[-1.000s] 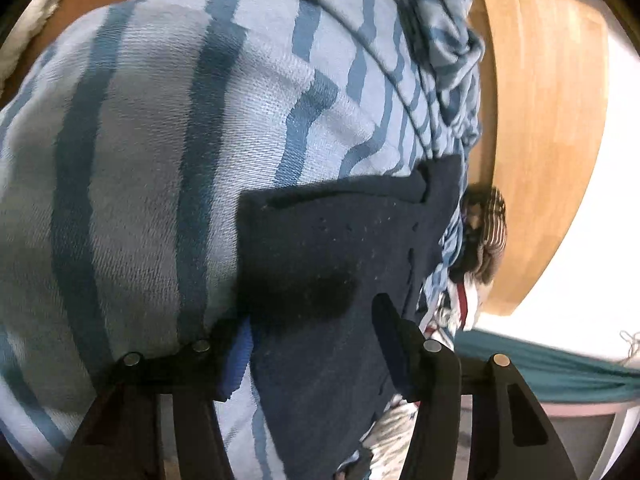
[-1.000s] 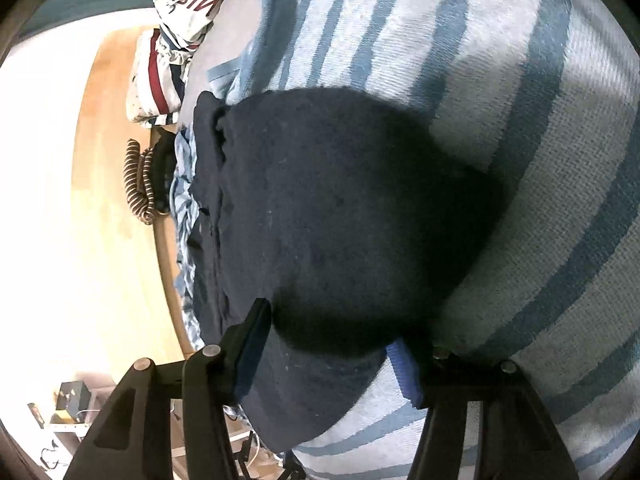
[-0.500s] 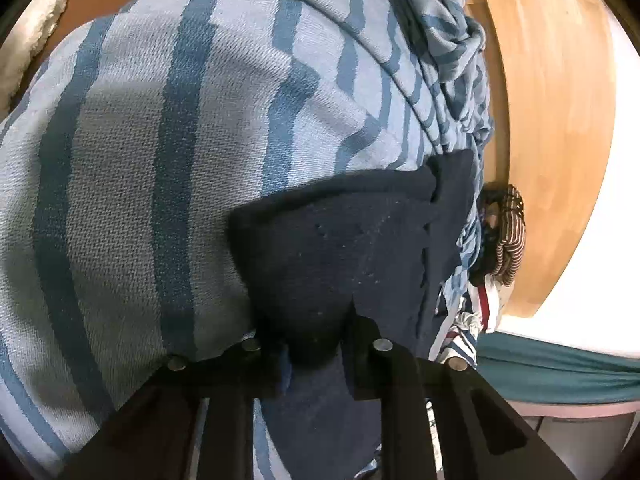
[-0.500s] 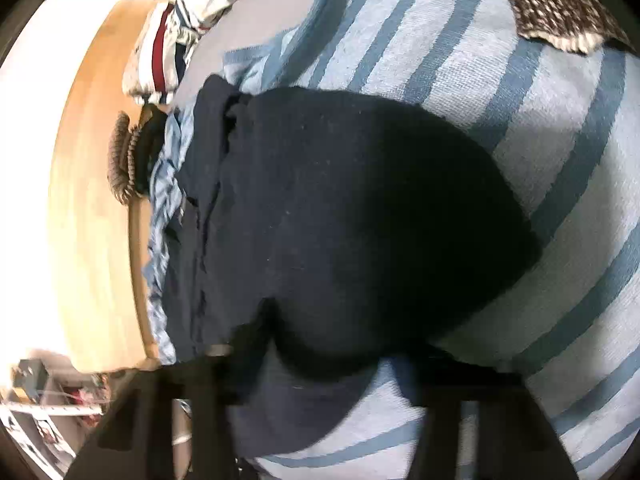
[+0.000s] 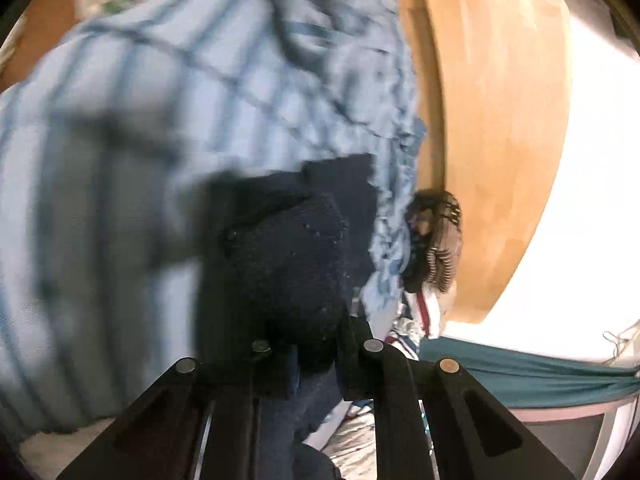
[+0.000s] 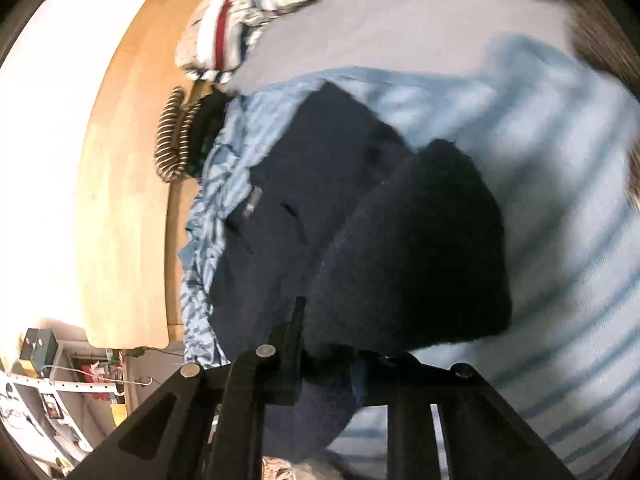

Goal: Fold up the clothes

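Two grippers, each pinching an end of the same dark navy garment (image 5: 288,256). Left gripper (image 5: 316,354): jaws closing, cloth bunched between them and bulging forward past the tips. Right gripper (image 6: 326,364): jaws closing too, a thick roll of the same navy cloth between them, the rest of the piece trailing away ahead and to the left of the jaws.

Likely the lift that begins a fold — near edge taken at two points and raised off the bed, far part lying flat on the striped bedspread (image 5: 120,140). Next, by the look of it: both ends carried forward together over the flat part, kept level and taut so the edge lands straight, then let go. Risk of a slack middle or a twisted fold if one side leads.

Under and around the jaws, a pale blue bedspread with darker blue stripes, much blurred in both views. Beyond the garment's far end, a crumpled blue patterned cloth (image 6: 208,216) at the bed's edge, and just past it a small striped brown-and-white thing (image 6: 170,136), not clear what. Further off, a white cloth with red and blue bands (image 6: 224,24) — probably more laundry waiting. Wooden board (image 5: 500,140) behind those, bright white wall beyond. Low to the right of the left jaws, a teal cloth (image 5: 520,376); low to the left of the right jaws, cluttered shelves (image 6: 52,396).
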### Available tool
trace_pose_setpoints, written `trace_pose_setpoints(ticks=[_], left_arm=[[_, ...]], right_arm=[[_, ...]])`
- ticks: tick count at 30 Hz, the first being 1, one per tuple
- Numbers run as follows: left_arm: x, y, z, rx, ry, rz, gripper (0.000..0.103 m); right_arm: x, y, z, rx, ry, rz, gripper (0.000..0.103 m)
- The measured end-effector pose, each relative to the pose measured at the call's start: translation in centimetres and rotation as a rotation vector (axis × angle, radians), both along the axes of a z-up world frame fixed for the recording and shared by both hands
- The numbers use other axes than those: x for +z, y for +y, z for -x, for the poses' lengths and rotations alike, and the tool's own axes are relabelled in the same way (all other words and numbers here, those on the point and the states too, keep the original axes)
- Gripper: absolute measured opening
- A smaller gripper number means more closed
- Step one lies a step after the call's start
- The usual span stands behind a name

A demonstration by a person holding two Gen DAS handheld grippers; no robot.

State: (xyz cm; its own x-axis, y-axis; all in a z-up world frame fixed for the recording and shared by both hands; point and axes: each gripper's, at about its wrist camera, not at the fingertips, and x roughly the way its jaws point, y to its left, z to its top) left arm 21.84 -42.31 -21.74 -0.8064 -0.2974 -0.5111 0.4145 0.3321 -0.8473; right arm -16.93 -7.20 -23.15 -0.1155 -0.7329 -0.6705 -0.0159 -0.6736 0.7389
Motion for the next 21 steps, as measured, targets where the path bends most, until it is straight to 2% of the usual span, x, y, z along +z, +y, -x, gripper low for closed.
trace_pose_setpoints(ticks=[2,5,9,11,13,14,15,16,17,18,19,20,21], left_arm=[[1.2,-2.6,2.7,-0.034,0.008,0.028,0.013],[2.5,-6.9,7.3,-0.102,-0.024,0.064,0.013],[2.1,-13.2,14.8,-0.214,-0.104,0.103,0.013],[1.0,-15.6,18.1,-0.265,-0.168,0.104,0.013],[-0.6,-17.3,20.4,-0.285,-0.216,0.070,0.013],[-1.6,-17.9,21.2,-0.289,-0.217,0.042,0.014],[-2.7,-18.5,21.8,-0.293,-0.207,0.012,0.017],[-3.4,-19.0,22.0,-0.294,-0.173,-0.004,0.031],[-3.6,-19.2,21.7,-0.289,-0.109,0.007,0.048],[-3.3,-19.3,21.0,-0.282,-0.048,0.041,0.058],[-2.5,-19.2,20.2,-0.276,0.005,0.097,0.071],[-1.5,-19.1,19.1,-0.282,0.053,0.175,0.073],[-0.5,-18.7,18.5,-0.316,0.073,0.249,0.073]], right_arm=[[1.5,-2.0,2.1,0.023,0.021,-0.015,0.020],[1.7,-4.9,5.7,0.026,-0.017,-0.019,0.020],[-1.2,-9.0,11.2,-0.007,-0.074,-0.078,0.019],[-2.8,-10.6,13.6,-0.029,-0.099,-0.111,0.019],[-4.3,-11.8,15.4,-0.058,-0.128,-0.131,0.019],[-5.5,-12.5,16.5,-0.087,-0.159,-0.111,0.020],[-6.4,-12.8,17.1,-0.109,-0.182,-0.068,0.028],[-7.2,-13.0,17.7,-0.131,-0.204,-0.022,0.046],[-7.7,-12.9,18.0,-0.188,-0.223,0.073,0.052],[-7.5,-12.6,17.9,-0.238,-0.213,0.150,0.056],[-6.6,-12.6,17.4,-0.239,-0.166,0.173,0.063],[-5.5,-12.6,17.0,-0.235,-0.114,0.189,0.067],[-4.1,-13.2,16.1,-0.183,-0.029,0.163,0.070]])
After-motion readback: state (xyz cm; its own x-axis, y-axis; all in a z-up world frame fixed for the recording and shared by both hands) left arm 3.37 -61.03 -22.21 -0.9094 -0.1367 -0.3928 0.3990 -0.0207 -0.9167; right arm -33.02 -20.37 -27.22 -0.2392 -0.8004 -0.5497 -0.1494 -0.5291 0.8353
